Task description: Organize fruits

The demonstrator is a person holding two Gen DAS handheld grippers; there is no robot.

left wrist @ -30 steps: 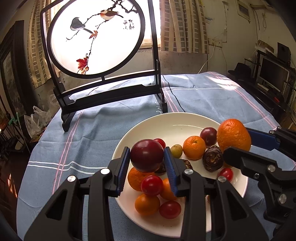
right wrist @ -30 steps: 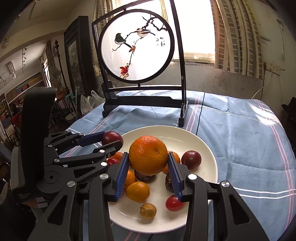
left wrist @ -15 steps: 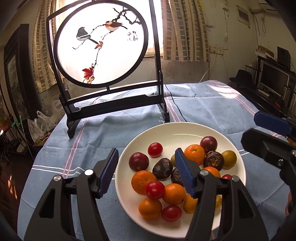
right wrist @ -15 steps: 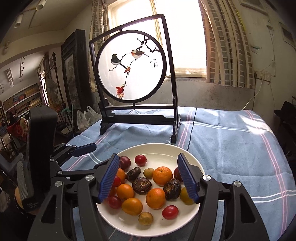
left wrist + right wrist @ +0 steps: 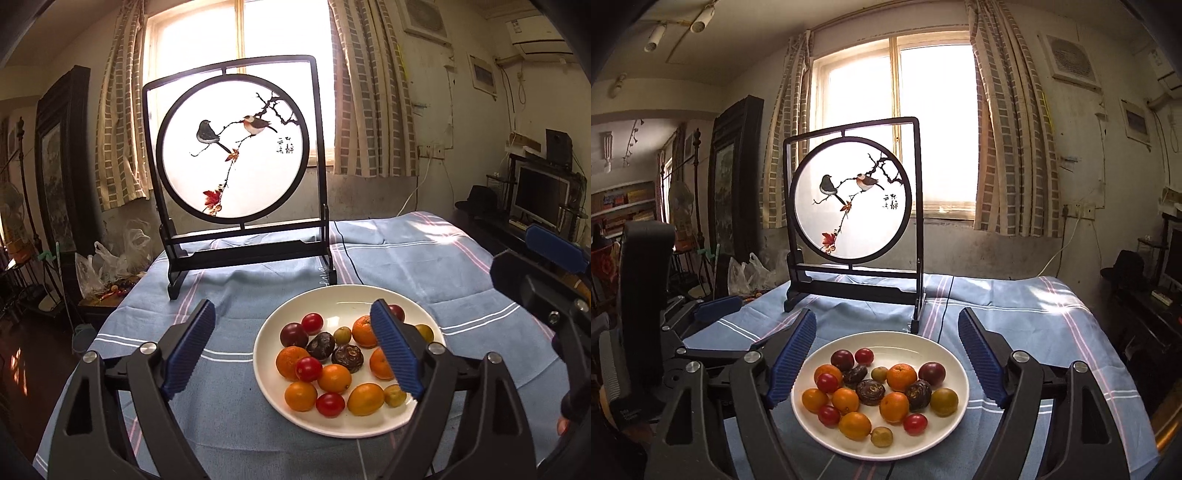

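Note:
A white plate [image 5: 345,428] [image 5: 956,354] on the blue tablecloth holds several fruits: oranges [image 5: 901,377], red cherry tomatoes [image 5: 915,424], dark plums [image 5: 931,373], brown wrinkled fruits [image 5: 870,392] and small green-yellow fruits [image 5: 944,401]. My left gripper [image 5: 293,349] is open and empty, held back above the plate's left side. My right gripper [image 5: 886,356] is open and empty, above and behind the plate; it also shows at the right edge of the left wrist view [image 5: 554,280].
A black-framed round bird screen [image 5: 236,155] [image 5: 851,201] stands on the table behind the plate. A thin cable [image 5: 349,266] runs from it. The blue cloth [image 5: 1027,321] covers the table. Furniture and a monitor [image 5: 539,194] stand at the right.
Both grippers opened, releasing a dark plum and a large orange onto the plate, then pulled back and up away from it.

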